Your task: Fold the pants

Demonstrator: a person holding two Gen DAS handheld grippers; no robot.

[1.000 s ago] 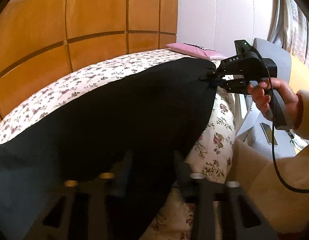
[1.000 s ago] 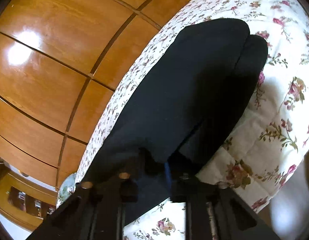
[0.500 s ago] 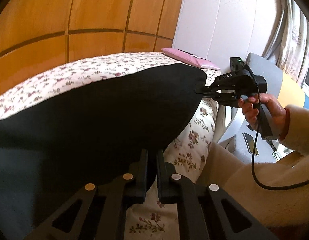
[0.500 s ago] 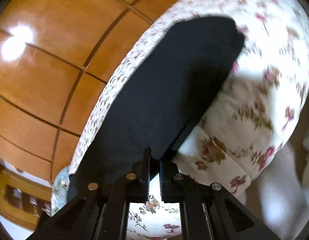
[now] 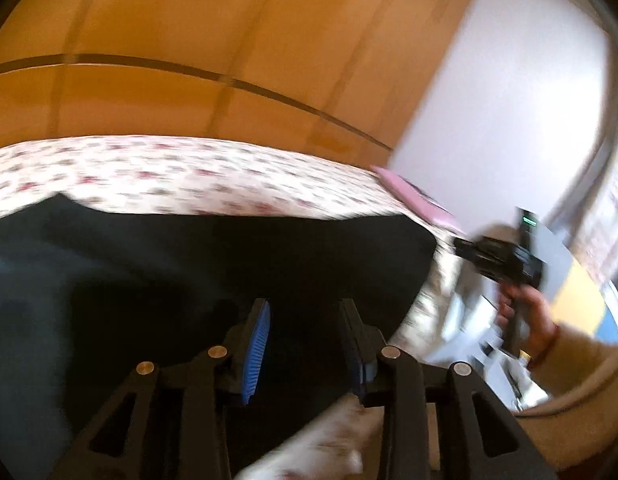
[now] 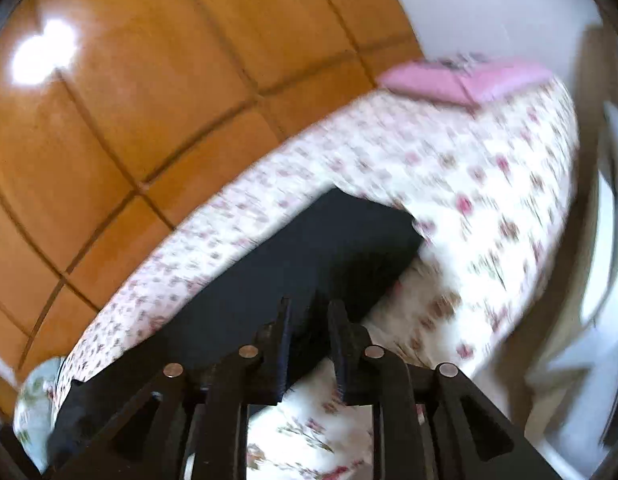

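The black pants [image 5: 213, 276] lie flat on the bed [image 5: 197, 178], spread over its flower-print quilt along the near edge, with the cloth reaching to the corner where the quilt drops over the side. In the right wrist view the pants [image 6: 309, 256] show as a dark slab with a squared far end, and the pink pillow [image 6: 465, 78] sits well beyond them at the head of the bed, against the white wall [image 6: 489, 8]. Wooden panelling [image 5: 237, 40] runs along the far side of the bed.

The left gripper [image 5: 305, 344] hovers over the near edge of the pants with its fingers spread apart, blue pads showing, nothing between them. The right gripper [image 6: 307, 344] also has its fingers parted, with a gap between them, at the pants' near edge; no cloth is pinched. In the left wrist view the right gripper [image 5: 497, 258] shows, blurred, just off the pants' far corner, held in the person's hand [image 5: 525, 316].
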